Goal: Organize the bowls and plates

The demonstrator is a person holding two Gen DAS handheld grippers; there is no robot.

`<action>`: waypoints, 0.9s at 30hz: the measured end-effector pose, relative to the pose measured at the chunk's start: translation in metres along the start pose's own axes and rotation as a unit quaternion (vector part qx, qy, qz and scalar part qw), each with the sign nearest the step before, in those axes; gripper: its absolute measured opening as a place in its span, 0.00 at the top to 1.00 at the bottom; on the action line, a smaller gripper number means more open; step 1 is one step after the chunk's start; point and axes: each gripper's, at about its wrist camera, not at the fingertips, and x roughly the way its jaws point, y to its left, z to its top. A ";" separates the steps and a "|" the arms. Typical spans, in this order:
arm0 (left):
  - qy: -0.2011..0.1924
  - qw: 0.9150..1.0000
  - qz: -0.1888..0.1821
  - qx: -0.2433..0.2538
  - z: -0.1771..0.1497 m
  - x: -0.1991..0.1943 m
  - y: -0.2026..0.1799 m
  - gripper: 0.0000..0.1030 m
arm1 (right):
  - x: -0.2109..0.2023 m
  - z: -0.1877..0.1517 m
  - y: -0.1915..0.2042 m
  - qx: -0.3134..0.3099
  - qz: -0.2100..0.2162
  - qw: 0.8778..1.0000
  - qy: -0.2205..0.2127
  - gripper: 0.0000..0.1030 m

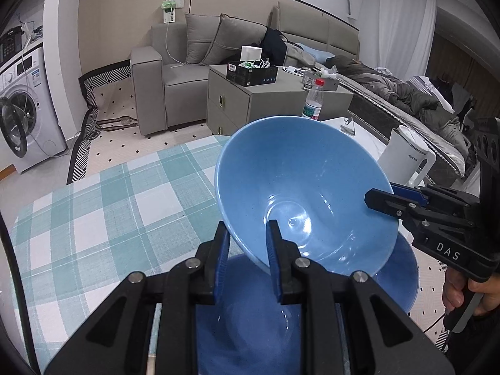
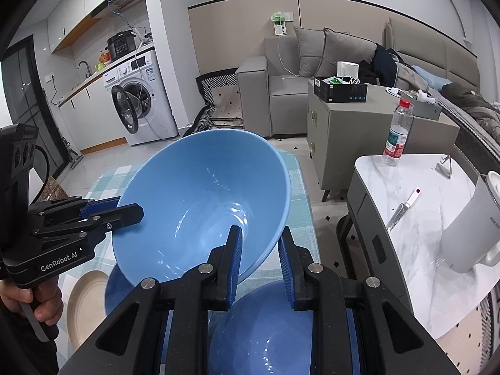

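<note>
I had the light blue bowl pinched at opposite sides of its rim, the left gripper clamped on one edge and the right gripper clenched on the other. It hung tilted above the checked counter, its glossy, empty inside facing me. Directly beneath sat a darker blue bowl, with a beige plate beside it.

Even indoor light, sharp centre, fisheye bending, dark vignette at corners.
</note>
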 end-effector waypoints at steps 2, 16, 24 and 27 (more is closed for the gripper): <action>-0.001 1.000 0.001 0.000 -0.002 -0.004 0.001 0.79 | -0.003 -0.002 0.003 -0.001 0.001 1.000 -0.003 0.77; -0.010 1.000 0.003 -0.003 -0.014 -0.025 0.003 0.79 | -0.021 -0.013 0.022 -0.002 0.013 1.000 -0.011 0.77; -0.012 1.000 0.006 -0.010 -0.027 -0.038 0.007 0.79 | -0.021 -0.022 0.031 -0.002 0.026 1.000 -0.009 0.76; -0.012 1.000 0.007 -0.013 -0.030 -0.040 0.009 0.79 | -0.020 -0.025 0.033 -0.002 0.031 1.000 -0.006 0.76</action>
